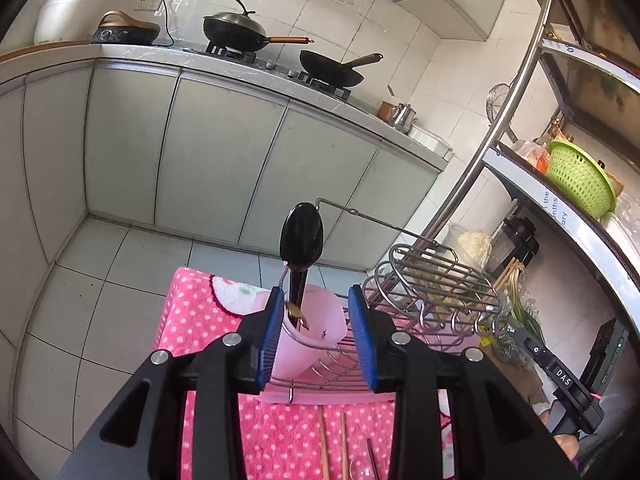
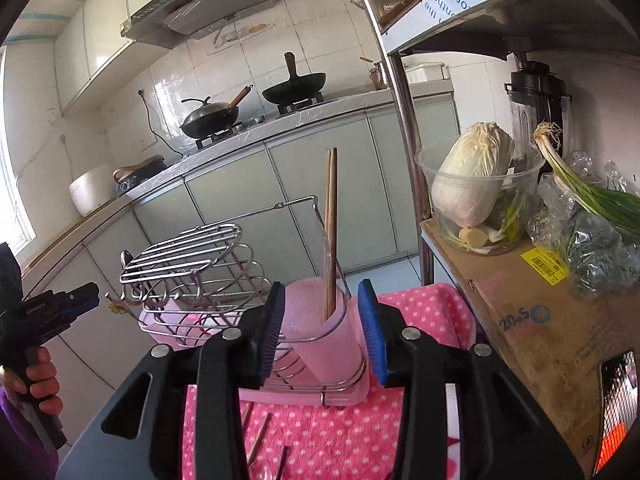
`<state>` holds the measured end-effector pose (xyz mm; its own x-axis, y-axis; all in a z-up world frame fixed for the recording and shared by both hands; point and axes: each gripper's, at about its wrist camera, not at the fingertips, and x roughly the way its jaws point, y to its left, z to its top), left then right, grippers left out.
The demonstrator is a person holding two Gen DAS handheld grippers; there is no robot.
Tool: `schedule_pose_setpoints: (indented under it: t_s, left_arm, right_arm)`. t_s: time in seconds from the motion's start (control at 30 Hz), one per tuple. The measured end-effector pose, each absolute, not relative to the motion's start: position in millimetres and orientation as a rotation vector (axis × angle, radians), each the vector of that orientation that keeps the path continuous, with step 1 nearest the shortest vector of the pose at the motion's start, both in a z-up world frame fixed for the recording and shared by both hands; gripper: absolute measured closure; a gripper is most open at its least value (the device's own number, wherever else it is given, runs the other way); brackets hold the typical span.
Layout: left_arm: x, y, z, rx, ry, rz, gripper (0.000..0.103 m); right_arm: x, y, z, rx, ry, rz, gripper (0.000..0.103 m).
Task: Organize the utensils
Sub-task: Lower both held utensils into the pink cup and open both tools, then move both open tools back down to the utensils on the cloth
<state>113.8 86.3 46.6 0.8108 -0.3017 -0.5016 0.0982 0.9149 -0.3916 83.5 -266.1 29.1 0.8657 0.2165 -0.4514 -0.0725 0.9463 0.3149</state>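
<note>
On the pink polka-dot towel point(image 1: 208, 320) covering the worktop stands a chrome wire utensil rack point(image 2: 188, 256) with pale pink plastic cups at its two ends. One pink cup point(image 1: 308, 332), before the left gripper point(image 1: 316, 340), holds a black long-handled ladle point(image 1: 301, 236), bowl upward. The other pink cup point(image 2: 320, 328), before the right gripper point(image 2: 324, 334), holds a pair of brown wooden chopsticks point(image 2: 331, 224), upright.

Both grippers stand partly open, blue pads clear of ladle and chopsticks alike — nothing is held. The step in hand reads as release and withdrawal after depositing.

Recommendations: draw each gripper straight back along its own line, pads kept apart, so neither handle is brushed and tipped out. Avoid the rack's raised wire handle.

Remaining work — further wooden chopsticks point(image 1: 332, 444) and what looks like a clear spoon lie loose on the towel at the near edge. Take these one group at a time, gripping mid-shaft, and lower them vertically into a cup.
</note>
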Motion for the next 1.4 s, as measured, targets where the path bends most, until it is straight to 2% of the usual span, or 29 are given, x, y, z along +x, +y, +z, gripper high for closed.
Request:
schedule_pose_setpoints:
  t_s: [0.3,0.6,0.7,0.9,0.97,1.4]
  left_arm:
    - [89,88,33,-0.344,0.614,-0.223,0.071]
    - [81,76,-3,-0.321,0.74,-0.258,0.071]
    - [83,69,-23,-0.326,0.813,-0.263,0.071]
    - [88,52,-61,-0.317,0.95,-0.287,0.076]
    - [90,47,-71,-0.311,0.988,-0.292,0.078]
    - [108,27,-98,-0.31,1.104,-0.273,0.079]
  right_arm:
    - [53,-257,2,0.313,0.602,0.2,0.065]
    - [62,-226,-59,0.363,0.871,0.286,0.065]
    - [67,-213,-80,0.358,0.982,0.297,0.069]
    - [75,-197,-122,0.416,1.152,0.32,0.083]
    - [77,-190,-129,0.411,1.178,0.319,0.086]
    - [104,-153,-148,0.238,1.208,0.226,0.086]
